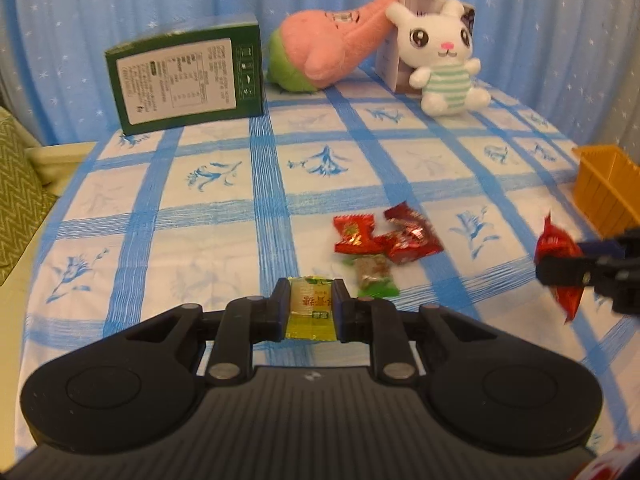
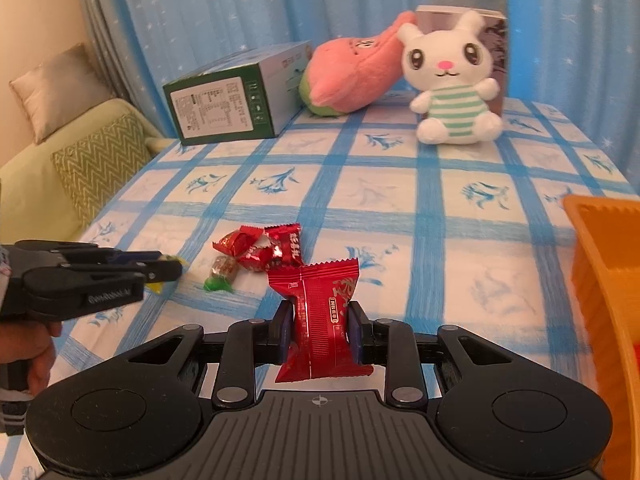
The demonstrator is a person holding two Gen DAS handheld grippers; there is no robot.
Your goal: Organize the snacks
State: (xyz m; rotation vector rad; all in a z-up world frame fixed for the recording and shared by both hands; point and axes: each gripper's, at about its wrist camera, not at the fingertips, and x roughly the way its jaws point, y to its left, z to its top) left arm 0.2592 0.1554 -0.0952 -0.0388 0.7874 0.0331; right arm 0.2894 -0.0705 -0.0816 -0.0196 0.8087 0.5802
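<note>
My left gripper [image 1: 311, 300] is shut on a yellow-green snack packet [image 1: 310, 312], held just above the blue checked tablecloth [image 1: 216, 216]. My right gripper [image 2: 320, 316] is shut on a red snack packet [image 2: 322, 320] and holds it up over the cloth; it also shows at the right edge of the left wrist view [image 1: 560, 268]. A small pile lies on the cloth between them: two red packets [image 1: 384, 234] and a green-ended candy [image 1: 374, 276], also in the right wrist view [image 2: 260, 248]. An orange basket [image 2: 600, 280] stands at the right.
At the back stand a green box [image 1: 188, 80], a pink plush [image 1: 332, 48], a white bunny plush [image 1: 444, 60] and a grey carton [image 1: 416, 4] behind it. A sofa with cushions [image 2: 80, 160] lies beyond the left table edge. Blue starred curtains hang behind.
</note>
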